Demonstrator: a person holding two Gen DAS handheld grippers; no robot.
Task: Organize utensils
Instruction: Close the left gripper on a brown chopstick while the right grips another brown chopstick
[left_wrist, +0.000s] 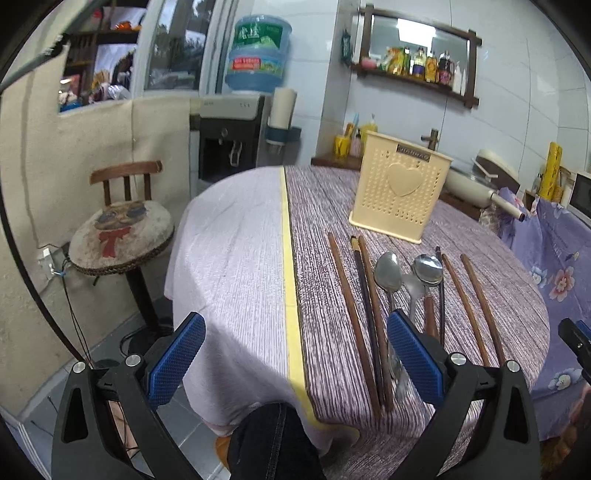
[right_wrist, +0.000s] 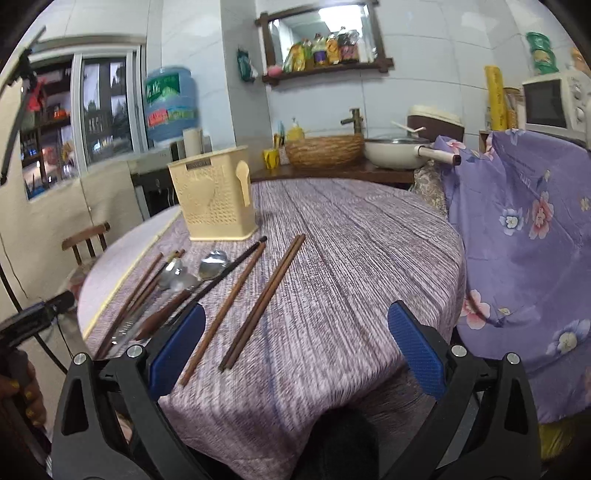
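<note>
Purple striped tablecloth (left_wrist: 369, 206) carries brown chopsticks (left_wrist: 351, 317) and 2 shiny spoons (left_wrist: 388, 275) laid lengthwise, near a cream perforated holder (left_wrist: 400, 192). Left gripper (left_wrist: 295, 365) and right gripper (right_wrist: 295, 354) hover spread wide, empty.

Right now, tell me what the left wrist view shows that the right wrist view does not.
Only the left wrist view shows the stool's cat-print cushion and the white cloth spread wide. Only the right wrist view shows the woven basket and the microwave. Both show the cream utensil holder, chopsticks, metal spoons, and open, empty grippers: left gripper, right gripper.
</note>
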